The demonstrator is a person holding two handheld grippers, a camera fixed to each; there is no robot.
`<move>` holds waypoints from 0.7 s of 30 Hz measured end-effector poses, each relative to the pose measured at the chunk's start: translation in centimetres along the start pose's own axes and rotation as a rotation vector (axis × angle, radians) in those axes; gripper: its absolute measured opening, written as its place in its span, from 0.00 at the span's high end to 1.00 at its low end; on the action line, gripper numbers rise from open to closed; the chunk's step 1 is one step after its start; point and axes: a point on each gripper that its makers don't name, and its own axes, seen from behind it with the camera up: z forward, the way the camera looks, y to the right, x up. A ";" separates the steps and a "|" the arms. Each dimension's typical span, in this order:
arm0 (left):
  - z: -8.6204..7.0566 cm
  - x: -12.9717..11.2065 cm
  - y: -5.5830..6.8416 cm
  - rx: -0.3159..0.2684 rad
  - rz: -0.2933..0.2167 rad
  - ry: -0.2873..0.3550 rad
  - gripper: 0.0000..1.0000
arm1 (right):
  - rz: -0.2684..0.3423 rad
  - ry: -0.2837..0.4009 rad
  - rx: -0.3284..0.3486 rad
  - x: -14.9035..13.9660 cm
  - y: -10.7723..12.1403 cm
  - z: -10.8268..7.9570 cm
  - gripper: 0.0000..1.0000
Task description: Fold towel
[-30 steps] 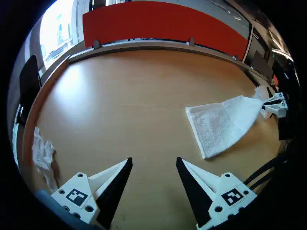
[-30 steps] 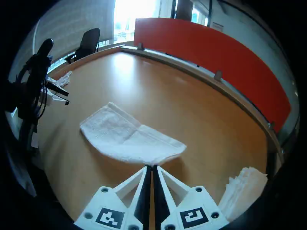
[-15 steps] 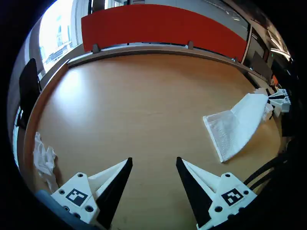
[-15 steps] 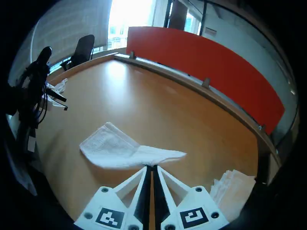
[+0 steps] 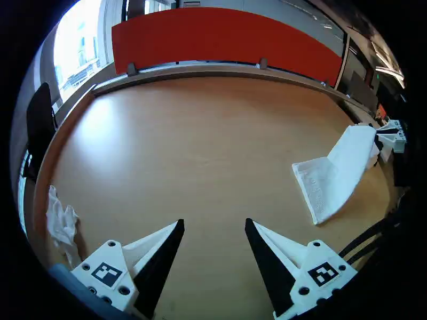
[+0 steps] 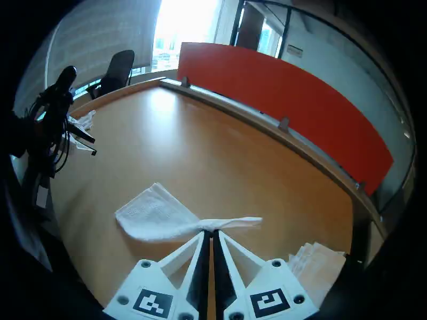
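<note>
White towel has one edge raised off the wooden table, the rest lying on it, pinched in the closed right gripper. Left gripper hovers over bare table well apart from it, jaws wide open, empty. Crumpled white cloth at table's edge, folded towel stack beside right gripper.

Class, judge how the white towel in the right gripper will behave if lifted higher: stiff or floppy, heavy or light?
Probably floppy: the towel drapes from the pinch of the right gripper down to the table. Likely light: one pinched edge holds up the raised part. Its far end, flat on the wood, may drag.
</note>
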 end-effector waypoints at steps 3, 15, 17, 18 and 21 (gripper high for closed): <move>-0.1 0.1 0.1 -0.001 0.000 0.003 0.16 | -0.006 0.007 0.011 0.3 -0.5 0.2 0.97; -0.6 0.3 0.1 -0.002 -0.004 0.013 0.16 | -0.043 0.033 0.092 2.0 -4.2 1.7 0.96; -0.6 0.3 0.1 -0.002 -0.006 0.014 0.16 | -0.049 0.033 0.107 2.2 -5.0 2.1 0.96; -0.7 0.3 0.0 -0.002 -0.006 0.015 0.16 | -0.051 0.032 0.114 2.2 -5.4 2.3 0.96; -0.7 0.2 -0.1 -0.001 -0.008 0.016 0.16 | -0.056 0.030 0.139 2.2 -6.7 2.9 0.96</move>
